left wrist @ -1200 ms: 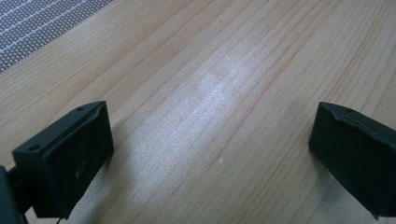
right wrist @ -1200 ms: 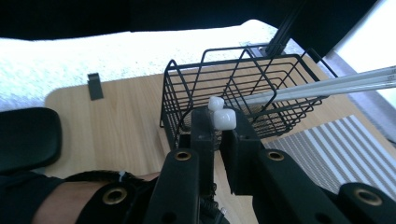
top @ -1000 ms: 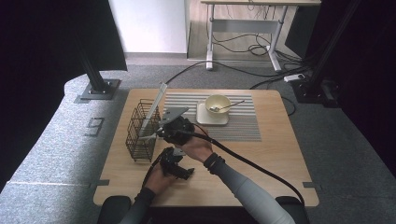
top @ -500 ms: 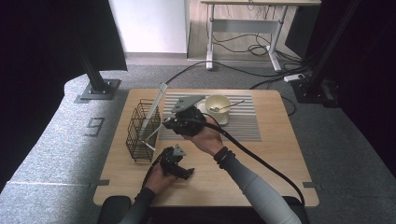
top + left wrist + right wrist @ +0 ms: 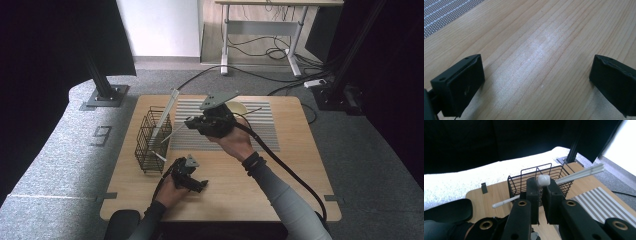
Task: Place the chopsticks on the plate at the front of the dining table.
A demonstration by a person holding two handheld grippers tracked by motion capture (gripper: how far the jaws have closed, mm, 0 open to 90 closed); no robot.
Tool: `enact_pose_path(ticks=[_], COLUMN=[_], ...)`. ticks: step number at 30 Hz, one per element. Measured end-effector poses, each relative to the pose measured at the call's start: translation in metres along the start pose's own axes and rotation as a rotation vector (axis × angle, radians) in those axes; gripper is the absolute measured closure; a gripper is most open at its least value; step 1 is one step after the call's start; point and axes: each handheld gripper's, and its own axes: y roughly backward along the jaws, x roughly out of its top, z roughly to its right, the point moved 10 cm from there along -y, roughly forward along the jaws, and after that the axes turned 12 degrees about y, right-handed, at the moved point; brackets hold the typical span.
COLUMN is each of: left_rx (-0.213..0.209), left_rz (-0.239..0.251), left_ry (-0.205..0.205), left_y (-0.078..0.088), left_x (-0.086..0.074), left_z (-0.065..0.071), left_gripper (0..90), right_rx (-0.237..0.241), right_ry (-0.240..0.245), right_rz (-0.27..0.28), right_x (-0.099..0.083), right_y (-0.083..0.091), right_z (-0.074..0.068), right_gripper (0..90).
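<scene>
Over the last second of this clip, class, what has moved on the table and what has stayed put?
The right gripper, shut on a white chopstick, has risen and moved away from the person, toward the striped mat; its grip has not changed. The left gripper stayed low over the table, jaws open. The wire basket, the white sticks leaning in it and the bowl kept their places.

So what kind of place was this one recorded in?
Most likely a lab or recording studio, not a kitchen: black curtains enclose the wooden table, a metal stand's base plate is fixed to the carpet, and cables run to a power strip.
</scene>
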Motion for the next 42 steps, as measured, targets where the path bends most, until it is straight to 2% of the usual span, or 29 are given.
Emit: enact_pose_path(ticks=[4,9,10,12,13,17,24,31,39,42], left_rx=[0.0,0.0,0.0,-0.001,0.0,-0.002,-0.011,-0.019,-0.048,-0.075], left_rz=[0.0,0.0,0.0,0.0,0.0,-0.001,0.001,0.009,0.062,0.093], left_ry=[0.0,0.0,0.001,-0.001,0.0,-0.001,-0.003,0.005,-0.018,-0.023], left_y=[0.0,0.0,0.0,0.0,0.0,0.0,0.0,0.002,0.015,0.021], left_x=[0.0,0.0,0.0,0.0,0.0,0.0,0.001,0.003,0.019,0.027], left_z=[0.0,0.0,0.0,0.0,0.0,0.0,0.0,0.0,0.008,0.012], left_gripper=[0.0,0.0,0.0,0.0,0.0,0.0,0.0,0.7,1.3,1.3], right_rx=[-0.007,-0.03,-0.049,-0.056,-0.08,-0.113,-0.146,-0.146,-0.127,-0.109], right_ry=[-0.03,-0.034,-0.037,-0.037,-0.033,-0.037,-0.041,-0.052,-0.059,-0.063], right_rz=[0.026,0.037,0.034,0.032,0.02,0.004,-0.025,-0.033,-0.045,-0.048], right_x=[0.003,0.003,0.0,-0.001,-0.005,-0.014,-0.032,-0.049,-0.071,-0.079], right_y=[0.014,0.027,0.034,0.037,0.043,0.053,0.062,0.065,0.063,0.061], right_z=[0.007,0.014,0.019,0.02,0.025,0.033,0.04,0.04,0.033,0.027], right_gripper=[83.2,83.2,83.2,83.2,83.2,83.2,83.2,83.2,83.2,83.2])
